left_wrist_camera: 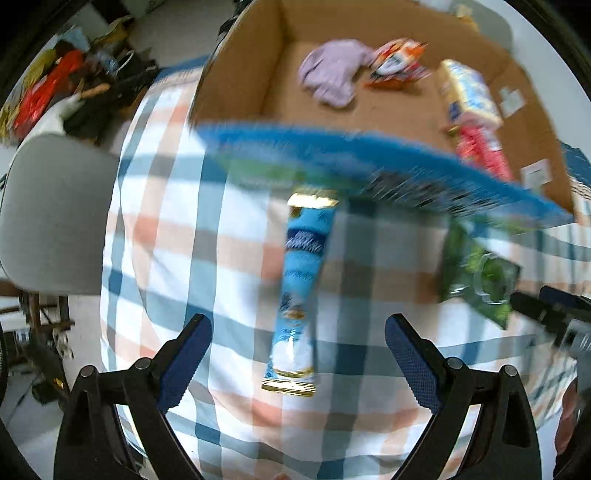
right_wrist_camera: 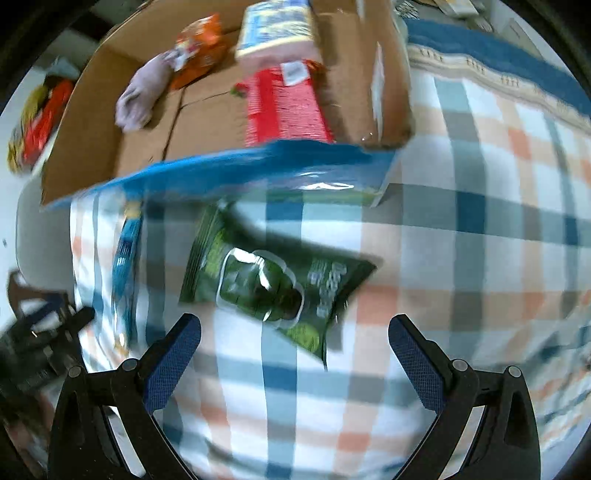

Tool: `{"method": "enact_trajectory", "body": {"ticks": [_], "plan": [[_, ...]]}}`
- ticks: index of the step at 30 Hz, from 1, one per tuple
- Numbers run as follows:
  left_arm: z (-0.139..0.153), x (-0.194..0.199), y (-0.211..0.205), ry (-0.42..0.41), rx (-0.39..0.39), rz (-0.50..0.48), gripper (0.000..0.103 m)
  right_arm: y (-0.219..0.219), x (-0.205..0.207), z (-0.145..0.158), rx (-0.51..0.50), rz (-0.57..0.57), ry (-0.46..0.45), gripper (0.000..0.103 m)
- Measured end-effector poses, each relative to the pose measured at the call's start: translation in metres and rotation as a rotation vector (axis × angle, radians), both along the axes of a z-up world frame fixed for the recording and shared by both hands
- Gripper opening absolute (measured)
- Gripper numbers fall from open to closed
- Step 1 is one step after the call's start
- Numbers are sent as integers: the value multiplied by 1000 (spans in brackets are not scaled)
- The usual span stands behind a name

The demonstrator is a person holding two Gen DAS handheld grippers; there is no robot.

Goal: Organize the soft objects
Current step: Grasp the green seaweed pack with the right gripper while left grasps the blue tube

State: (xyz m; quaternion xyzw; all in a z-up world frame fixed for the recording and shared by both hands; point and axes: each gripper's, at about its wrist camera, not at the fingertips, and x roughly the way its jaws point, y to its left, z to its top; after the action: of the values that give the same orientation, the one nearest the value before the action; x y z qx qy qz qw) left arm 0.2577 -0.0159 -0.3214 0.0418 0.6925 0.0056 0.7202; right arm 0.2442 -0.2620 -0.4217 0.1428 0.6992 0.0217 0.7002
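Both the left gripper (left_wrist_camera: 298, 338) and right gripper (right_wrist_camera: 294, 332) gape apart, holding nothing. A blue sachet (left_wrist_camera: 301, 284) lies before the left one, a green snack packet (right_wrist_camera: 275, 286) before the right, both on the checked cloth (right_wrist_camera: 461, 258).

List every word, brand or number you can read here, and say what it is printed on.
None can be read.
Long blue packet: print blurred.
Green bag: pale lettering, smeared.
Yellow-and-blue pack in the cardboard box: blurred.
Orange bag: too blurred.
White stickers on the box wall: too small.

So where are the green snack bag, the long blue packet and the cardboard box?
green snack bag (right_wrist_camera: 273, 291): right wrist view, its middle.
long blue packet (left_wrist_camera: 301, 291): left wrist view, mid-length.
cardboard box (left_wrist_camera: 243, 62): left wrist view, left wall.
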Motion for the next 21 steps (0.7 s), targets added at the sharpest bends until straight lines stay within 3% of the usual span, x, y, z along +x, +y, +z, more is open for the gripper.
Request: {"method": "enact_trajectory", "body": {"ticks": [2,6,10,11,15,21], "plan": [[-12,-4,6,13,23,12,96,-3,2,-13,26,-29,-21,103],[-29,-8,16,34,41,34,96,5,-2,-30,176,-42,-21,103],[-31,-6,24,43,41,54,96,37,-18,-16,338,60,31,103],[-31,-7,27,43,32,63,96,44,-21,-9,310,95,34,103],[-32,-4,33,44,24,76,96,68,-12,14,-39,248,-47,103],[-42,0,36,61,43,57,96,99,19,-21,-198,360,36,102]]}}
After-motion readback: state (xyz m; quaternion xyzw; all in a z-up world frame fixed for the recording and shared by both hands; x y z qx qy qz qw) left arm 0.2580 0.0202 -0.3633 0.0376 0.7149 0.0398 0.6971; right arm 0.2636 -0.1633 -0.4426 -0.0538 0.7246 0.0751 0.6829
